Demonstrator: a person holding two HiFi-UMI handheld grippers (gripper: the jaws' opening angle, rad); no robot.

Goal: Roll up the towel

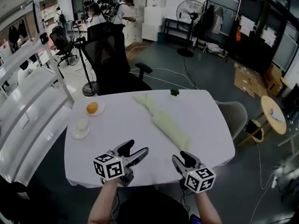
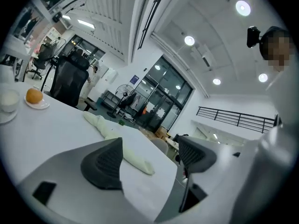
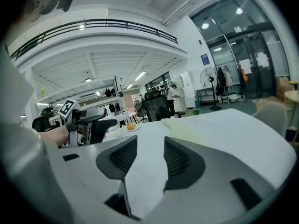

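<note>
The white-clothed table (image 1: 205, 120) carries the pale green towel (image 1: 163, 119), a long roll lying slantwise across its middle. My left gripper (image 1: 135, 149) hovers over the near edge, jaws spread wide and empty. My right gripper (image 1: 182, 157) is beside it, jaws narrowly parted, holding nothing.

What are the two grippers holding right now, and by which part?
Nothing. The left gripper and right gripper both have open, empty jaws; the towel lies apart from them.
</note>
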